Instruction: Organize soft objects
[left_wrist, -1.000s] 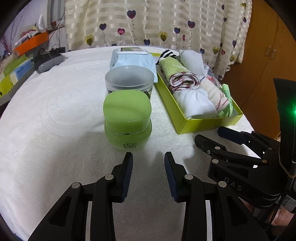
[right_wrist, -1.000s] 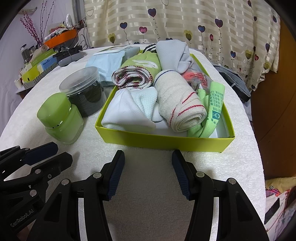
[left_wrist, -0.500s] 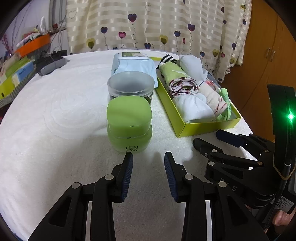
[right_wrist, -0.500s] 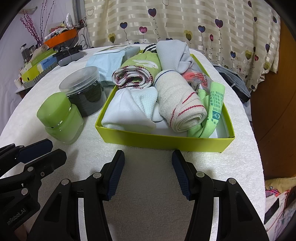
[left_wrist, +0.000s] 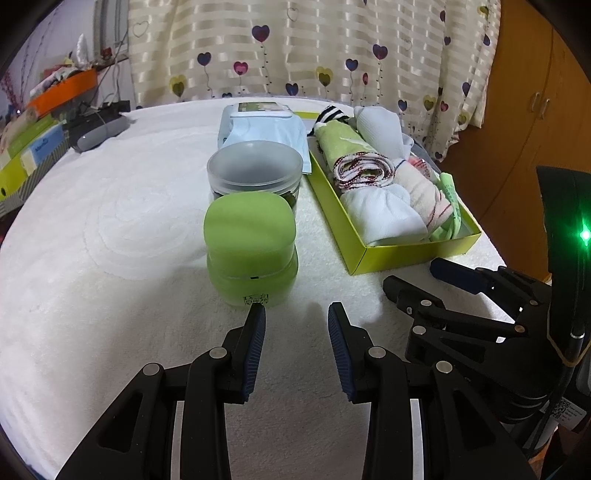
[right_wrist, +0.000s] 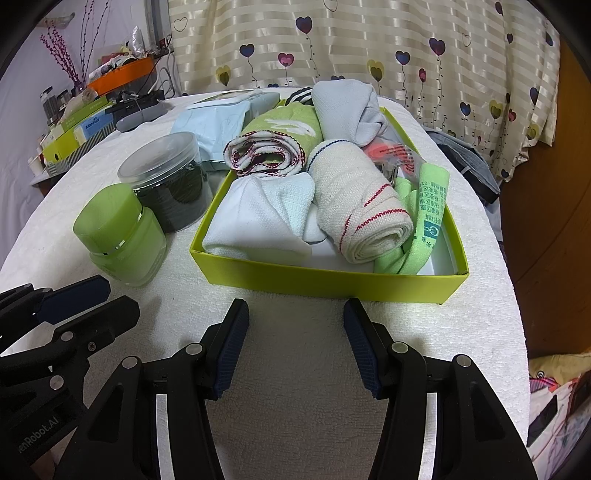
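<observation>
A yellow-green box (right_wrist: 325, 275) sits on the white-covered table just beyond my right gripper (right_wrist: 295, 314), which is open and holds nothing. Inside lie a cream rolled sock with red stripes (right_wrist: 362, 214), a white and pale blue sock (right_wrist: 266, 221), a green rolled cloth (right_wrist: 273, 147), a grey-white sock (right_wrist: 343, 107) and a green band (right_wrist: 428, 214). My left gripper (left_wrist: 295, 314) is partly open and empty, right before a green jar (left_wrist: 251, 243). The box (left_wrist: 406, 254) lies to its right, with the right gripper (left_wrist: 443, 273) beside it.
Behind the green jar stand a clear jar with dark contents (left_wrist: 255, 170) and a pale blue wipes packet (left_wrist: 262, 125). A grey device (left_wrist: 99, 131) and stacked boxes crowd the far left edge. A heart-patterned curtain hangs behind, and a wooden cabinet (left_wrist: 524, 110) stands at the right.
</observation>
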